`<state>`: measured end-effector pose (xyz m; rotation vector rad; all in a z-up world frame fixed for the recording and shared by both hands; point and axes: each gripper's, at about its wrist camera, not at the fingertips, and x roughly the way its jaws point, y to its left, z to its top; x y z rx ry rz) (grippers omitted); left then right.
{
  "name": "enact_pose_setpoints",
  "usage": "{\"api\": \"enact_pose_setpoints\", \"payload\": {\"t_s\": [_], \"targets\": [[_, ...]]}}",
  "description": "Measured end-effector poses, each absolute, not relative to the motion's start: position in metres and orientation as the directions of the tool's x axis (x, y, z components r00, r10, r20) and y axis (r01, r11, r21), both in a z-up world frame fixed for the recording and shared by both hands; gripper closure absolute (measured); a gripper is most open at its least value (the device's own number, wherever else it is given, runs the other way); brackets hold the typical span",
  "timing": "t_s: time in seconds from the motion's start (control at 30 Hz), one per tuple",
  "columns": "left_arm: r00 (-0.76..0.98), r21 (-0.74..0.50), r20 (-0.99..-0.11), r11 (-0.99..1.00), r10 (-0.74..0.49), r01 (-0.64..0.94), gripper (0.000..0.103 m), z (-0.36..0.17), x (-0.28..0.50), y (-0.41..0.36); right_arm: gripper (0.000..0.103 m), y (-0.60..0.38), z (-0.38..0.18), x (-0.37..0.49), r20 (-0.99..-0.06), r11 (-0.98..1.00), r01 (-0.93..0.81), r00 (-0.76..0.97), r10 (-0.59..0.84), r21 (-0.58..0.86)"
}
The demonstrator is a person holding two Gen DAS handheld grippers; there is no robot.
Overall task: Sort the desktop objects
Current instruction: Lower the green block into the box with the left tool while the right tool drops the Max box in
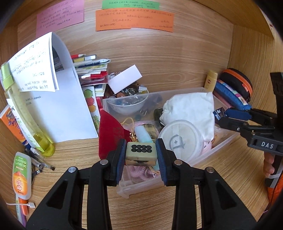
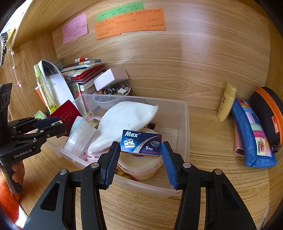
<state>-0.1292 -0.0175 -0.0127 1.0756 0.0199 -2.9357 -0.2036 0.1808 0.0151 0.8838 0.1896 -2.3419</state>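
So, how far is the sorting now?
Done: the clear plastic bin already holds a white cloth pouch and round lidded tubs. In hand: the left gripper grips a green mahjong tile, the right gripper a blue Max blade box. Left: the yellow bottle and pencil cases outside.

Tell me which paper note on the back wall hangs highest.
The green note, a narrow strip directly above the wide orange note; the pink note hangs lower, off to the left.
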Motion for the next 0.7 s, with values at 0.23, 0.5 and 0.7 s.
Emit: {"api": "enact_pose_setpoints", "payload": {"t_s": [0.23,0.5,0.7], "targets": [[-0.778,0.023,-0.628,-1.0,-0.004,-0.014,0.052,-0.014,-0.124,-0.009,0.049,0.179,0.013,-0.203,-0.638,-0.795,0.604,-0.587,-0.499,0.066],[-0.784,0.019,-0.621,-1.0,-0.003,-0.011,0.048,-0.012,-0.12,-0.007,0.039,0.178,0.014,-0.201,-0.647,-0.791,0.608,-0.577,-0.499,0.068],[-0.784,-0.005,-0.62,-1.0,-0.005,0.01,0.045,-0.004,-0.11,-0.006,0.02,0.182,0.022,-0.185,-0.639,-0.785,0.615,-0.578,-0.507,0.066]]}}
